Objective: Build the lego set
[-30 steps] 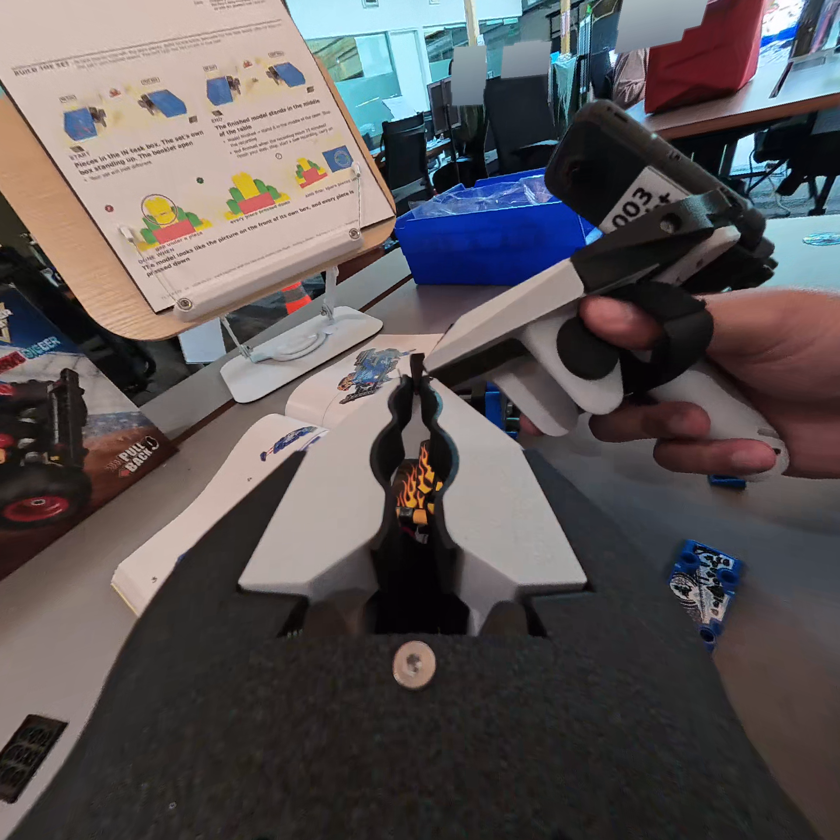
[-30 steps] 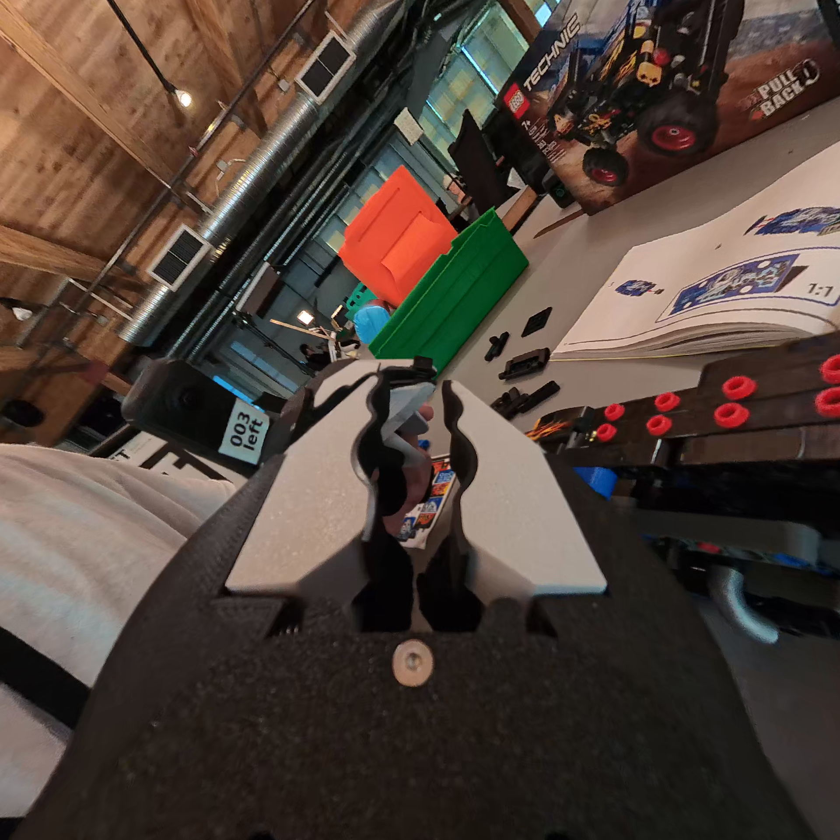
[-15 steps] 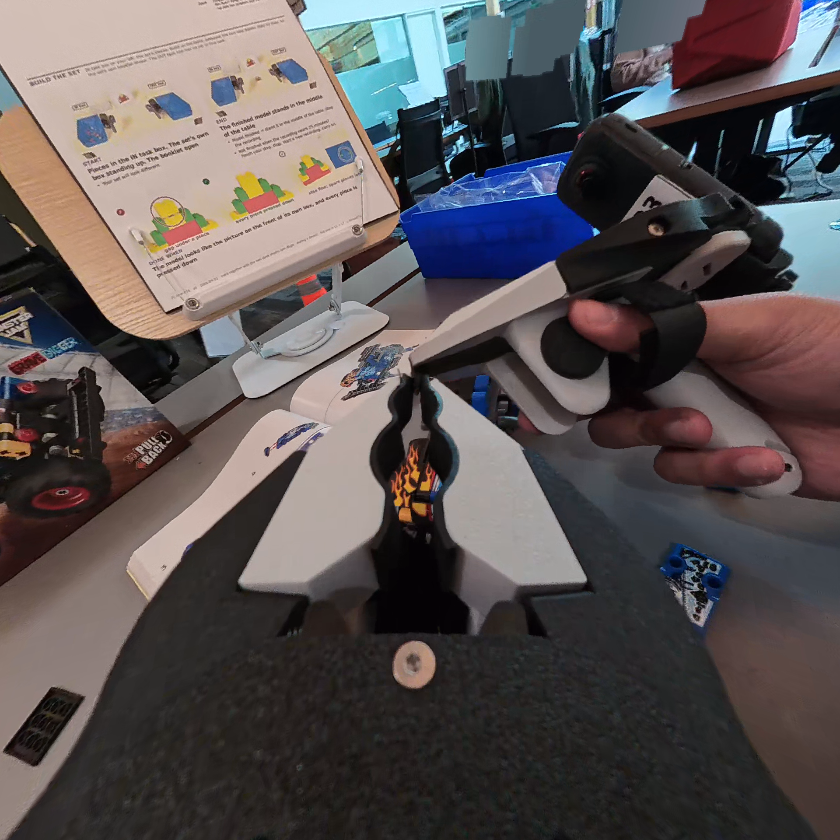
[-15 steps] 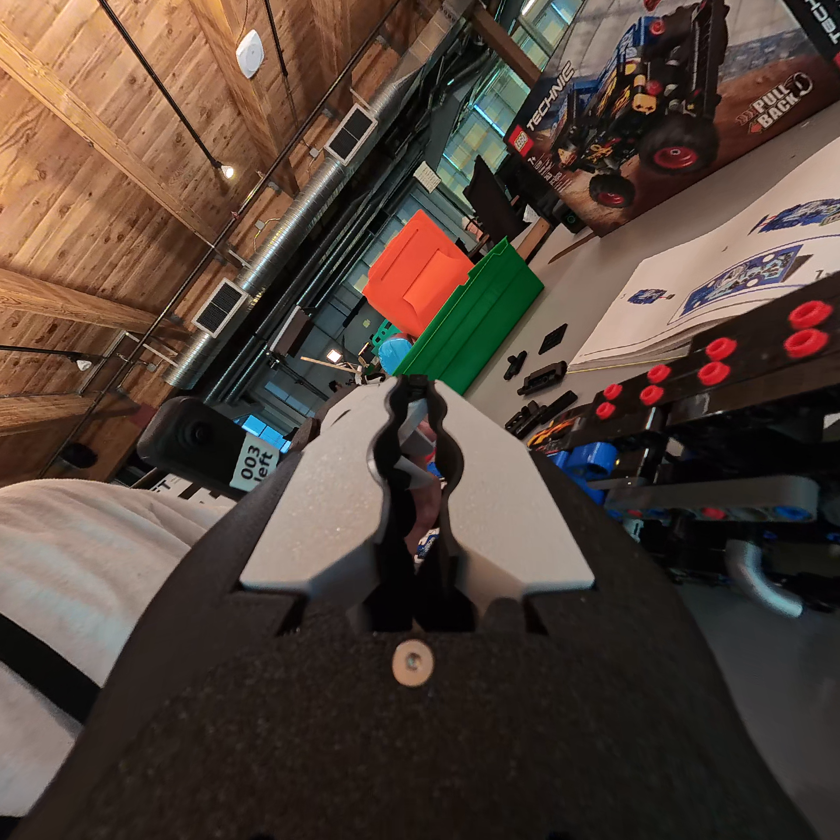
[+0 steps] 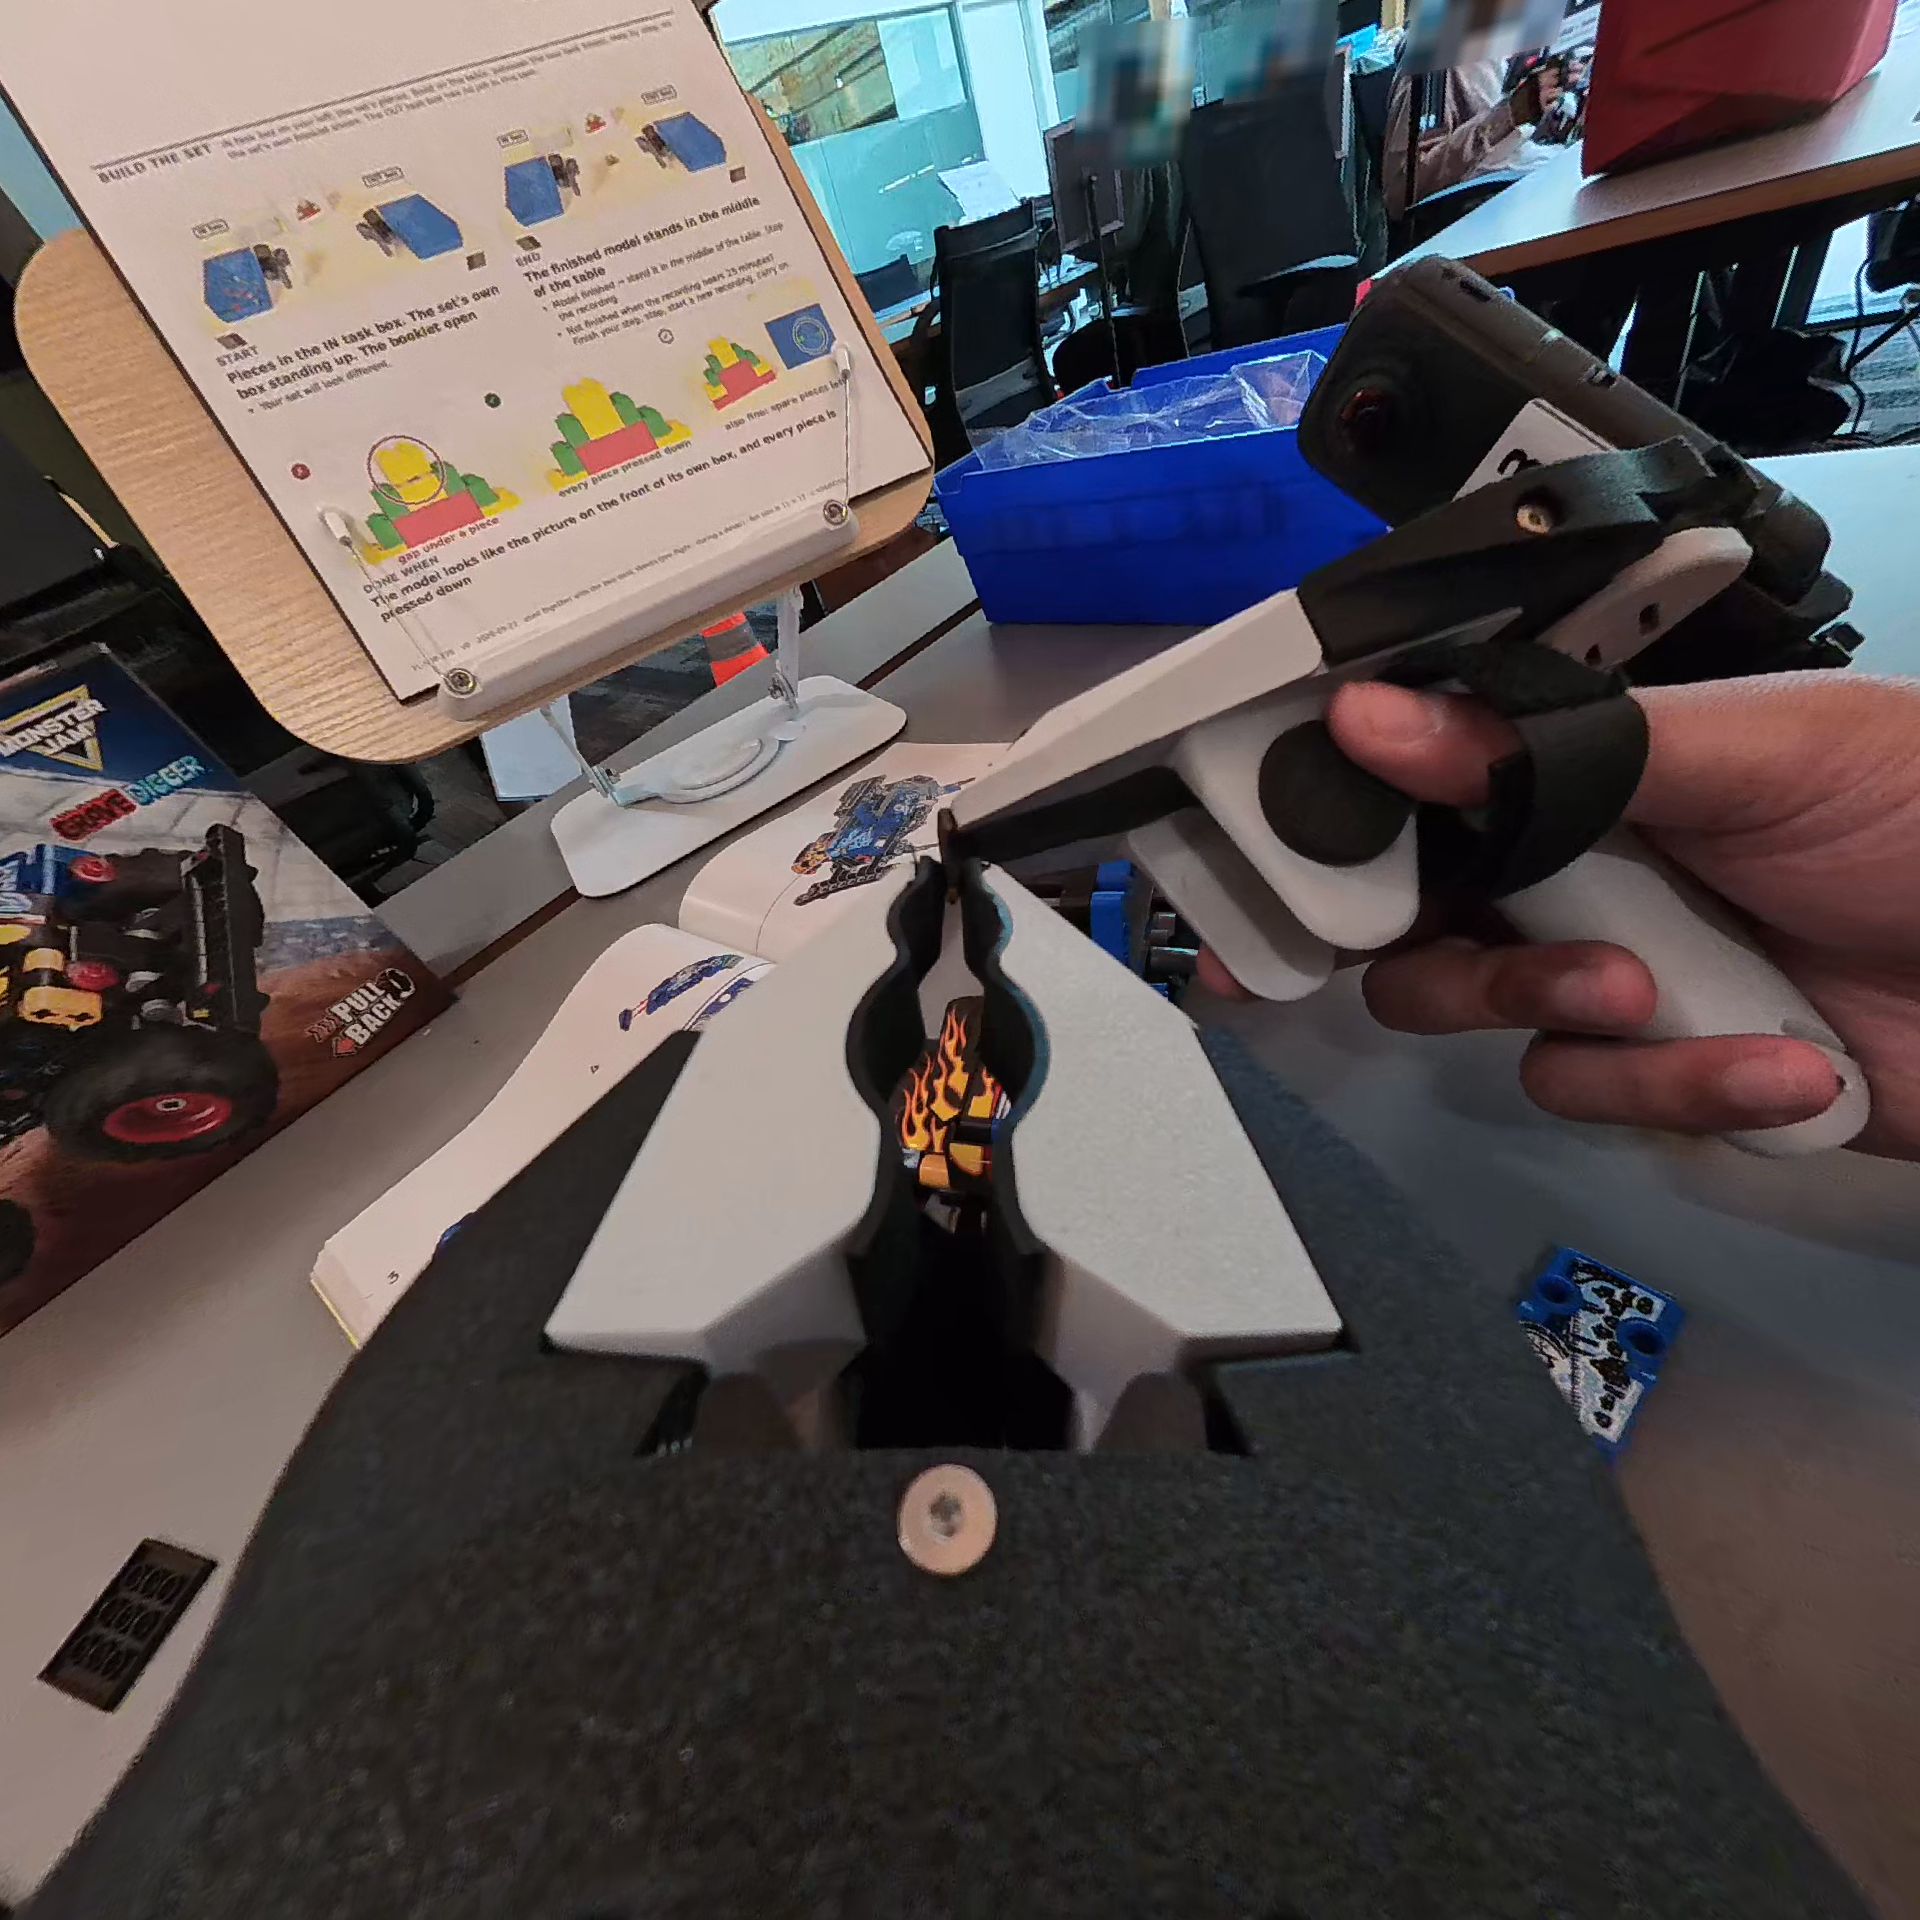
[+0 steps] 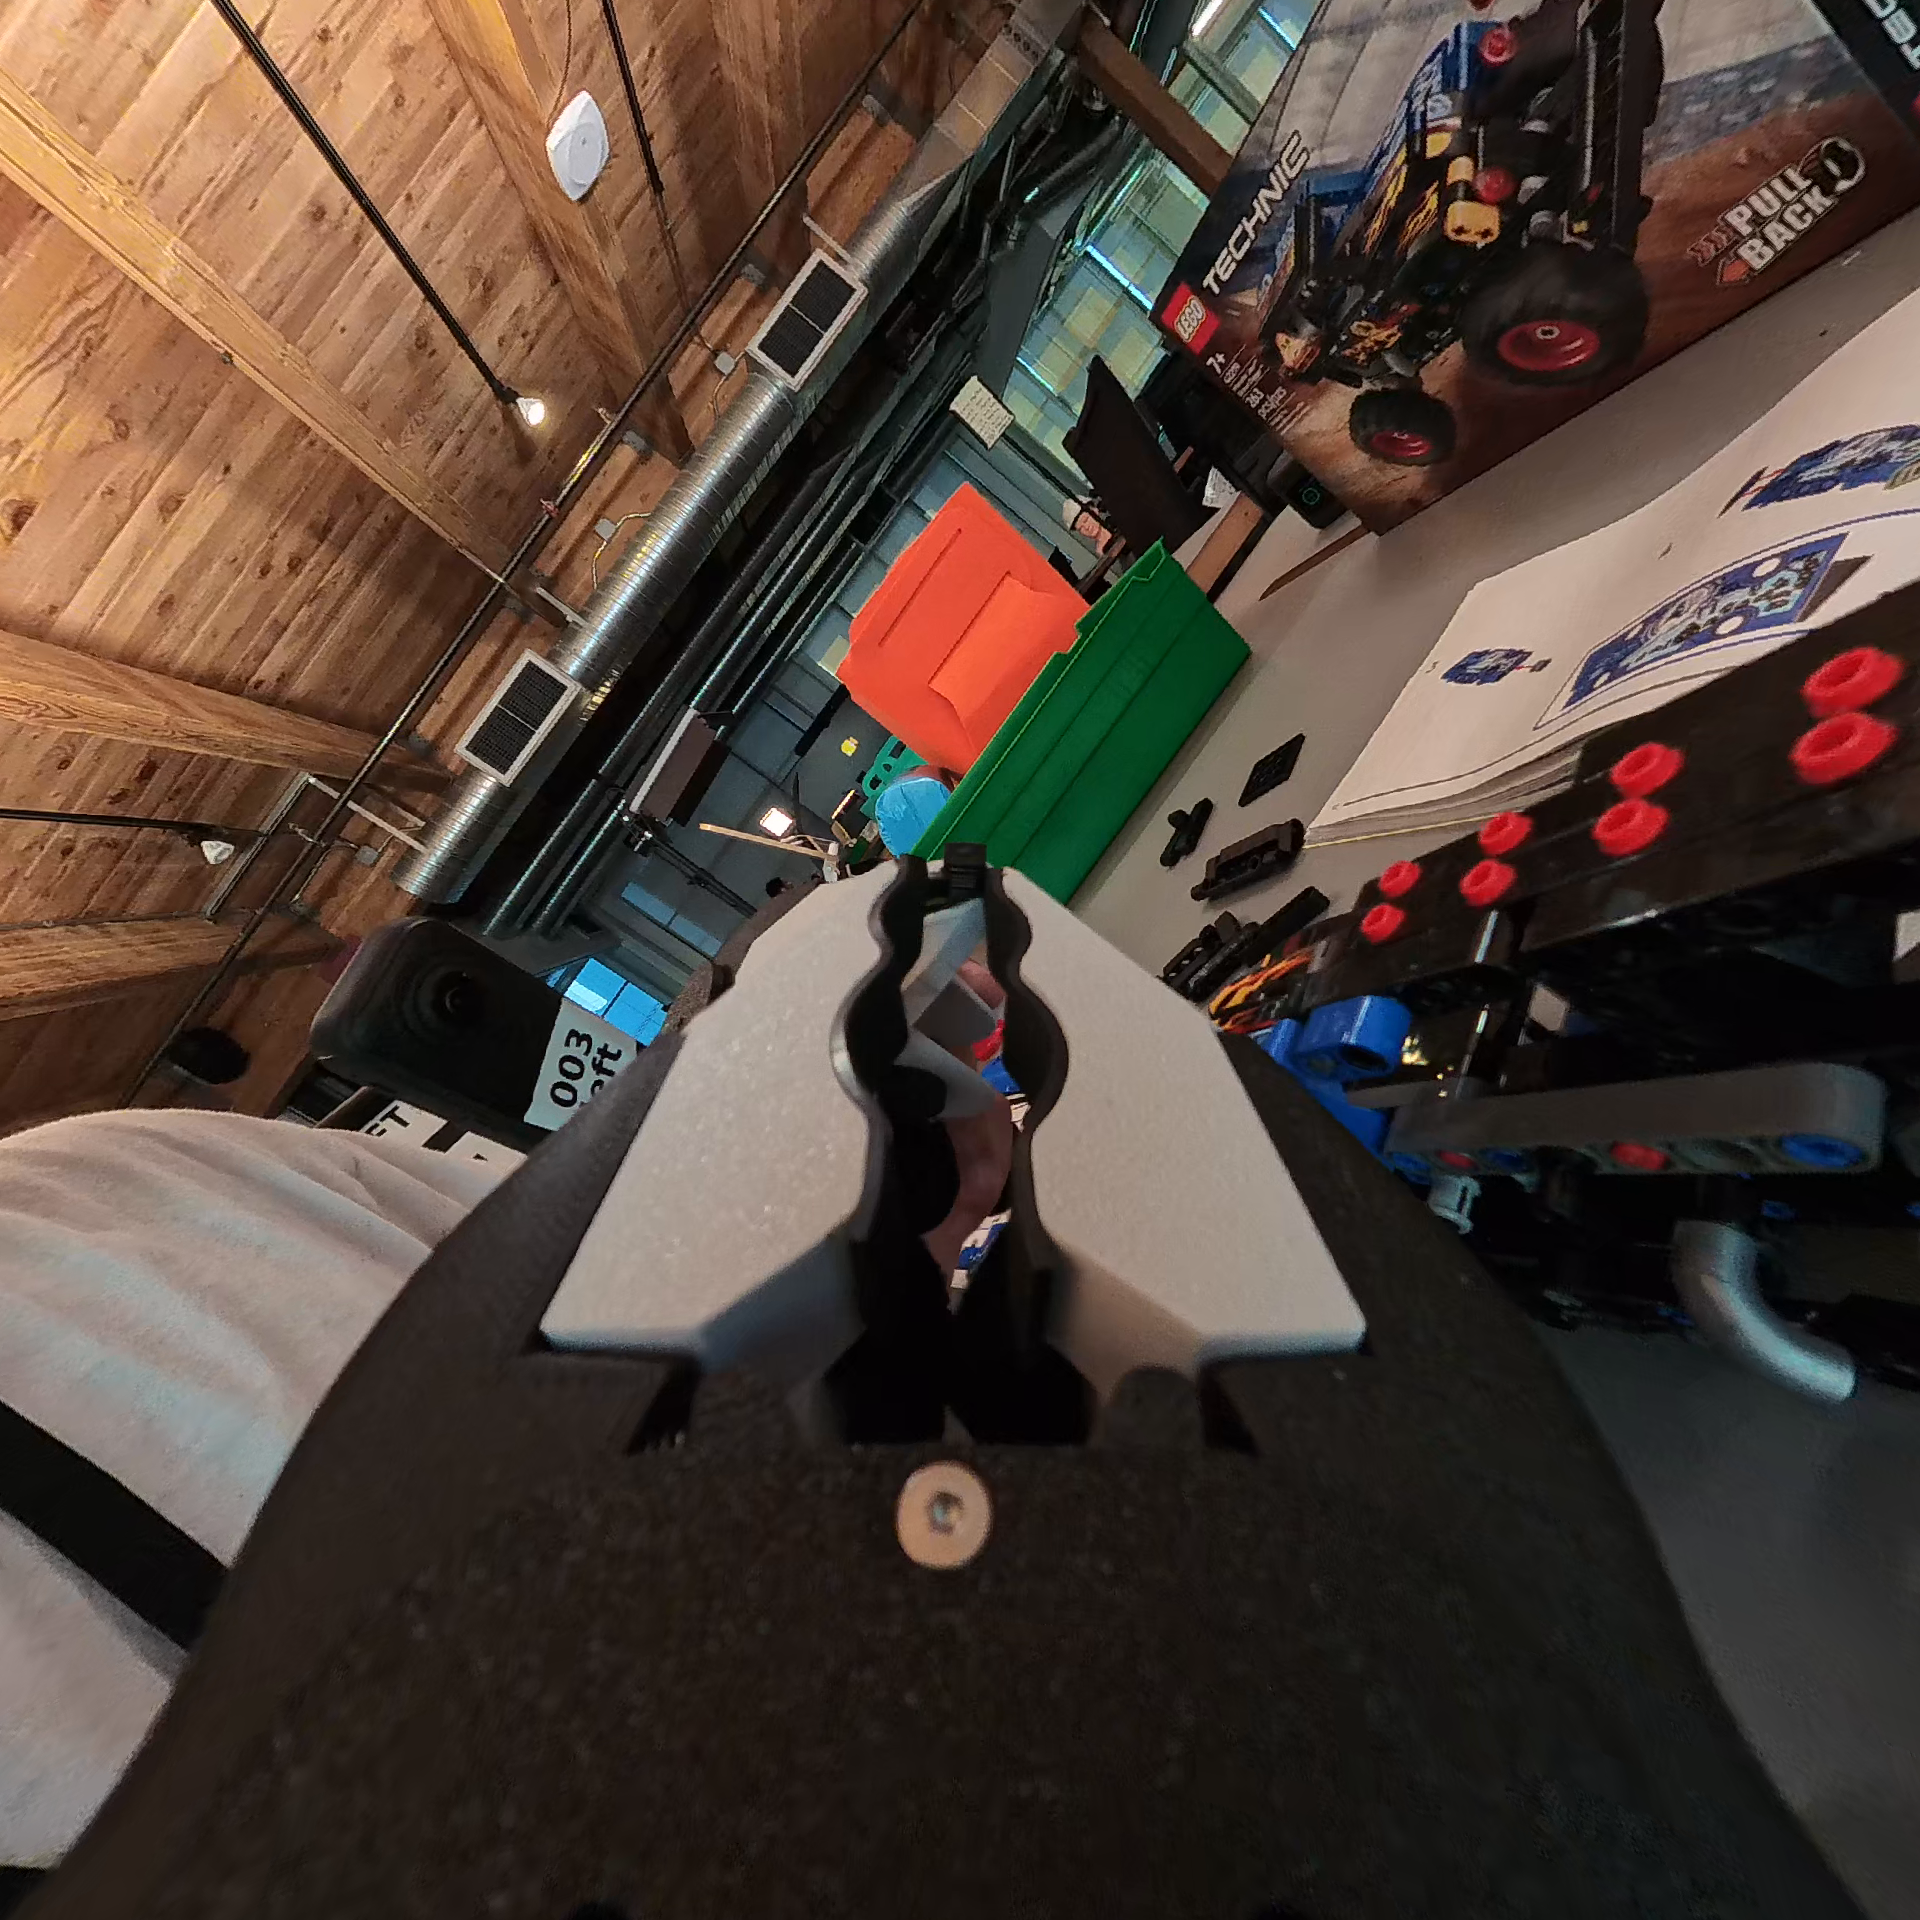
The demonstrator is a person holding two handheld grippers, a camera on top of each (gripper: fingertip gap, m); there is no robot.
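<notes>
**Right gripper closed on the small black piece**

My right gripper (image 6: 951, 883), gaping 1 second earlier, had pinched shut on a small black piece (image 6: 963, 864) at its tips. My left gripper (image 5: 951, 894) stayed clamped on the flame-printed part (image 5: 951, 1101) just below, so joining them looked next.

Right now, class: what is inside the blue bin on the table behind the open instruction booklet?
Inside the blue bin, crumpled clear plastic bags rise above the rim. Its near wall hides whatever lies beneath them, so any loose pieces cannot be seen.
</notes>
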